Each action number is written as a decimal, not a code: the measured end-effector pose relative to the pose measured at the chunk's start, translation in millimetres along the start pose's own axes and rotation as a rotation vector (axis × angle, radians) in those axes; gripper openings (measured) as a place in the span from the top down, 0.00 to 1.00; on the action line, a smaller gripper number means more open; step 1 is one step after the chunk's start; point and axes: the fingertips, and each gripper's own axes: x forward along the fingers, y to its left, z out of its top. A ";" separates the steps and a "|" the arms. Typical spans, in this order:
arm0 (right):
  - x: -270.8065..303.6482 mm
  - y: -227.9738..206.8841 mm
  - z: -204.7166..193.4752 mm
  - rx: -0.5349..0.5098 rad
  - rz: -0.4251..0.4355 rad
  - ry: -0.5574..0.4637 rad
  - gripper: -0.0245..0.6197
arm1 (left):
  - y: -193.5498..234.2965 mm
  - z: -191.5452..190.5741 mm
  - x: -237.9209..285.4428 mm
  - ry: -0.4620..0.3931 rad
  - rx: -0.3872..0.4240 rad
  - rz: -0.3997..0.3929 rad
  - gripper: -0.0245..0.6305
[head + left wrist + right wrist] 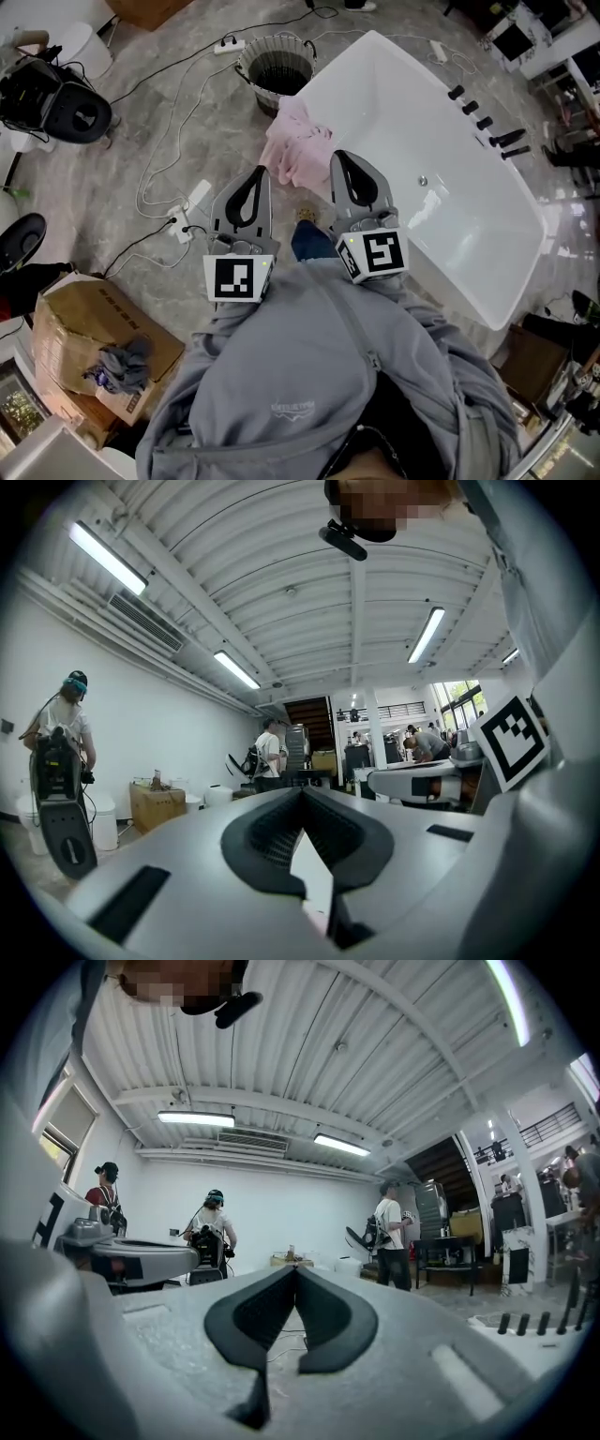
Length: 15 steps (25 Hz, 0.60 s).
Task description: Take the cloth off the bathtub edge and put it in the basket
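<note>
A pink cloth [295,150] hangs over the near left rim of the white bathtub [469,216]. A round wire basket [275,70] stands on the floor just beyond the tub's end. Both grippers are held close to my chest, tips raised and pointing out across the room. The left gripper [260,172] [302,810] is shut with nothing in it, short of the cloth. My right gripper [338,157] [293,1283] is also shut and empty, its tip beside the cloth's right side in the head view.
A power strip [192,202] and white cables [164,122] lie on the grey floor left of the tub. A cardboard box [89,337] with a grey rag sits at lower left. Black taps [487,127] line the tub's far rim. People stand across the room [211,1227].
</note>
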 end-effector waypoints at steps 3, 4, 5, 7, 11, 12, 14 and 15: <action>37.6 -23.7 -1.9 0.000 0.013 0.011 0.95 | 15.2 -4.6 37.5 0.020 0.002 0.009 0.96; 50.6 -31.6 -4.7 0.000 0.017 0.016 0.95 | 20.8 -6.9 50.3 0.023 0.001 0.014 0.96; 63.4 -39.5 -8.6 0.004 0.021 0.024 0.95 | 26.3 -9.3 63.0 0.024 -0.006 0.020 0.96; 85.6 -54.7 -17.0 0.014 0.031 0.042 0.95 | 34.8 -14.0 86.9 0.025 -0.020 0.030 0.96; 117.1 -82.5 -28.8 0.020 0.049 0.060 0.95 | 42.6 -25.0 128.5 0.045 -0.021 0.037 0.96; 123.7 -89.0 -30.9 0.018 0.052 0.062 0.95 | 43.8 -26.6 137.8 0.045 -0.020 0.038 0.96; 135.0 -102.3 -33.8 0.013 0.051 0.065 0.95 | 45.2 -29.0 153.9 0.044 -0.022 0.039 0.96; 139.2 -108.2 -34.5 0.012 0.050 0.066 0.95 | 45.5 -29.8 160.1 0.043 -0.024 0.039 0.96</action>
